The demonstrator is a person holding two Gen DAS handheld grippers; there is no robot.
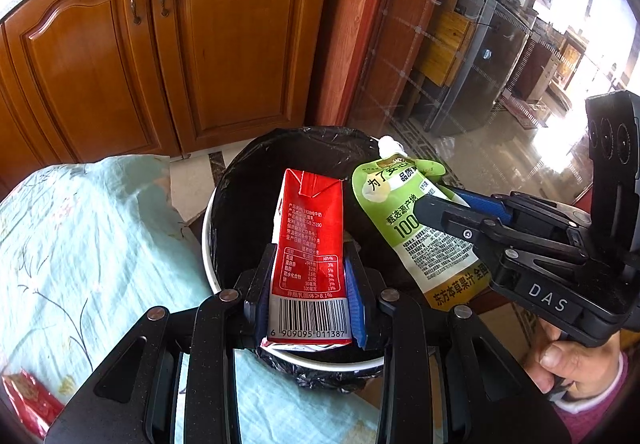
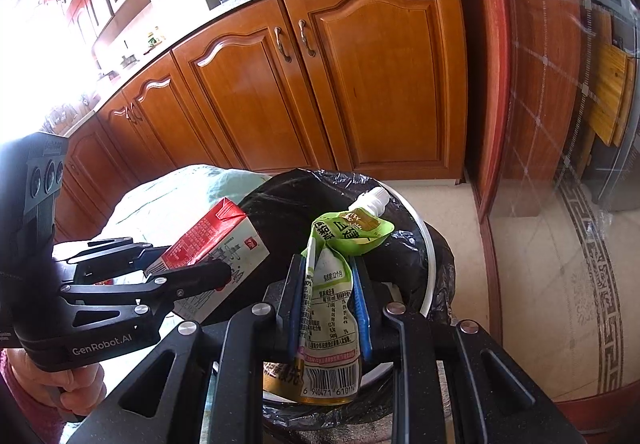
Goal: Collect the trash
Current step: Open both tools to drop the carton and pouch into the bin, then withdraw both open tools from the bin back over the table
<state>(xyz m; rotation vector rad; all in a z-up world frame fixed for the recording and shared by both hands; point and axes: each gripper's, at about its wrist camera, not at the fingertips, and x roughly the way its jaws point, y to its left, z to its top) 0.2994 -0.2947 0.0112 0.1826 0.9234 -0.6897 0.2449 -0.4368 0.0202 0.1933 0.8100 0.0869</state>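
Observation:
My left gripper (image 1: 308, 264) is shut on a red milk carton (image 1: 308, 240), held barcode-end down over the round bin lined with a black bag (image 1: 248, 184). The right gripper (image 1: 436, 204) comes in from the right, shut on a green juice pouch (image 1: 400, 204) with a white spout. In the right wrist view, the right gripper (image 2: 326, 264) pinches the green pouch (image 2: 332, 308) above the bin (image 2: 424, 240). The red carton (image 2: 216, 240) sits left of it in the left gripper (image 2: 192, 264). Both items hang over the bin's opening.
A table with a light blue flowered cloth (image 1: 80, 236) lies left of the bin, with a red wrapper (image 1: 28, 400) on it. Wooden kitchen cabinets (image 2: 320, 84) stand behind. A glass door (image 1: 460, 44) is on the right. A hand (image 1: 580, 360) grips the right tool.

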